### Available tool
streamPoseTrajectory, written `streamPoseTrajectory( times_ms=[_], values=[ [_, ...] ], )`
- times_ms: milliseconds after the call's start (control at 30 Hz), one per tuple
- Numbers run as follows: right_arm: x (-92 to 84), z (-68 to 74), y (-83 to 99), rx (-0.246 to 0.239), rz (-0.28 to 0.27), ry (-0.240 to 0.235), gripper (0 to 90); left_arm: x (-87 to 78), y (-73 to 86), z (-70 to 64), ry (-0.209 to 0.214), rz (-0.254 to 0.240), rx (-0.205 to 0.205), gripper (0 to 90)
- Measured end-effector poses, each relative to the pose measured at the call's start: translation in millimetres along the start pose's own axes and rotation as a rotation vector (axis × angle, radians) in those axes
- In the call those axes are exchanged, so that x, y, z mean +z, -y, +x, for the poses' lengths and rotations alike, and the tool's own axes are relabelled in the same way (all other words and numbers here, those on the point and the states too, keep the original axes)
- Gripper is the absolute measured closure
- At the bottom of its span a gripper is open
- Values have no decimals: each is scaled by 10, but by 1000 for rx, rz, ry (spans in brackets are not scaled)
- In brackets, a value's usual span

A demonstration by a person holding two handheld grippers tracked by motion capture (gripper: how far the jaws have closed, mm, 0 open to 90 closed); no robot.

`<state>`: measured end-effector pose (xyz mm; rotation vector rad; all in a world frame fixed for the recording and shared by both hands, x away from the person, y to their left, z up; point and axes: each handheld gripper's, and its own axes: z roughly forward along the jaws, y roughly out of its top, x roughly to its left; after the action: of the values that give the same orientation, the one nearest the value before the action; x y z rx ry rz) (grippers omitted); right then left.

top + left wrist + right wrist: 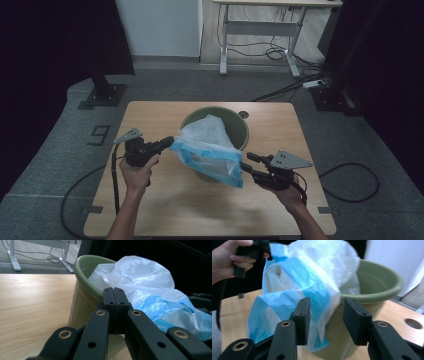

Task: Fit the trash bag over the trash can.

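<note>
Your forearms: both come in over the near edge of the wooden table (165, 210), a hand on each tool.
Left gripper (170, 141): your left hand (137, 170) aims it at the bag's left side. In the left gripper view its jaws stand pressed together with no gap; the bag lies just beyond the tips, and whether film is caught between them you cannot tell.
Right gripper (246, 162): your right hand (285, 192) holds it at the bag's lower right corner. In the right gripper view the jaws stand well apart, the bag's blue edge reaching just past the left pad (302, 317), nothing pinched.
Plastic bag (212, 147): white and blue film, bunched in the mouth of the green bucket (240, 127) and spilling over its near rim toward you, draped between the two tools.
Bucket: upright near the table's middle, somewhat toward the far edge.
Edges: a round cable hole (243, 114) sits just right of the bucket; the far edge lies close behind the rim.
Open room: bare tabletop spreads on both flanks and across the near strip in front of you.
</note>
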<state>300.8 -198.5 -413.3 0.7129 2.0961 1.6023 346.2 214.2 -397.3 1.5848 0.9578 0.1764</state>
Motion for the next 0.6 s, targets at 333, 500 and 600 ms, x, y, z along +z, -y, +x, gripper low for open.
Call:
streamPoseTrajectory(
  times_ms=[333,500,600],
  values=[
    [128,38,11,-25,38,28,718,-47,-30,-38,14,-10,6,899],
    [72,-8,-31,-29,34,53,834,-59,-64,-50,18,-3,18,899],
    [26,-43,-81,-32,33,68,840,-40,-84,-82,19,4,33,899]
  ],
)
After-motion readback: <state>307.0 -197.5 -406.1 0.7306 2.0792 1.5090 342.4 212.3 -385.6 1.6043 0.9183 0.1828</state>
